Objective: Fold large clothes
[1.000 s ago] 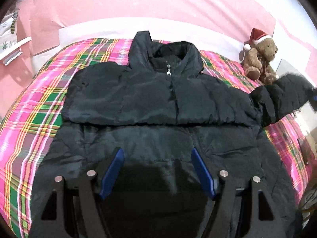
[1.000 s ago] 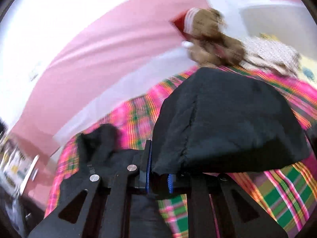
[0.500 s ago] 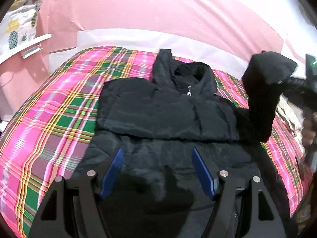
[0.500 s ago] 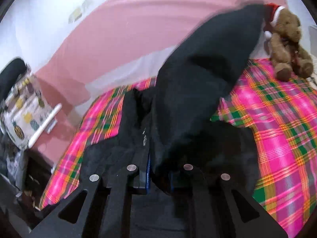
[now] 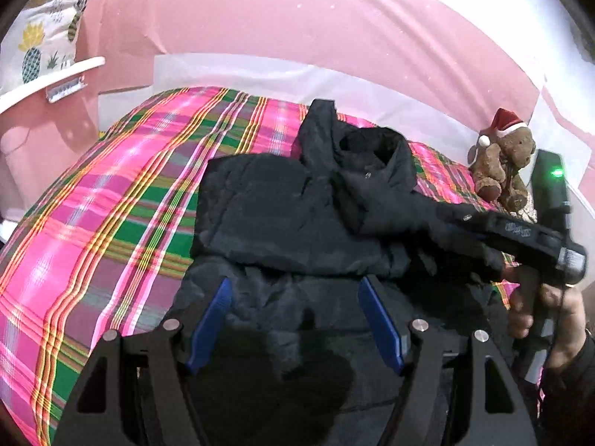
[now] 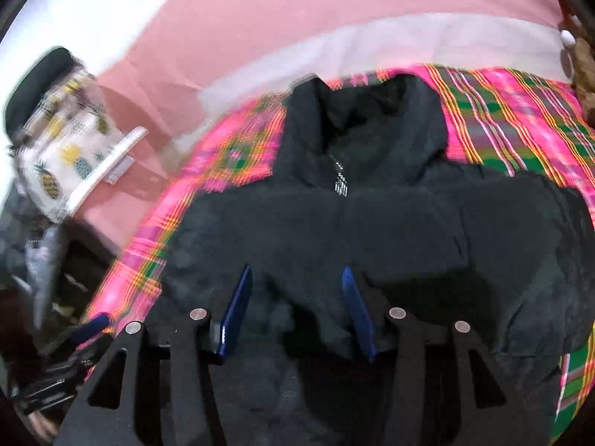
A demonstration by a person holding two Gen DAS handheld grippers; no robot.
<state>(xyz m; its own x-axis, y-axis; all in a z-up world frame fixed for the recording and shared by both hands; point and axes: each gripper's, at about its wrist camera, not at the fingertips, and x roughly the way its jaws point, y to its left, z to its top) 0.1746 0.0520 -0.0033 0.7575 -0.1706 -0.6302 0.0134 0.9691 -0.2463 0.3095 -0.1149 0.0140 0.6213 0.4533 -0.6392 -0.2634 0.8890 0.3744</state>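
Nearest to me, my left gripper [image 5: 293,319] hung spread over the near hem of the black jacket [image 5: 297,215], its blue pads [image 5: 210,319] clear of the cloth and nothing between them. My right gripper [image 6: 295,312] was just as near on its own side; its jaws had just been opening, and in its view they stood apart above the jacket's lower front with no fabric pinched. From the left camera I could see the hand [image 5: 546,319] carrying that right tool at the jacket's right edge, where the right sleeve [image 5: 427,219] lay folded in across the chest.

The jacket lay flat on the plaid bedspread [image 5: 111,204], its long axis running straight away from me, hem near, collar [image 6: 372,111] and zip pull [image 6: 340,182] far. Both grippers pointed along that axis, so I judged the next fold would carry the hem toward the collar. The left one sat closer to the hem's middle; the right sat off toward the right flank.

Beyond the collar was the pink wall [image 5: 297,29], with a teddy bear [image 5: 502,163] at the far right.
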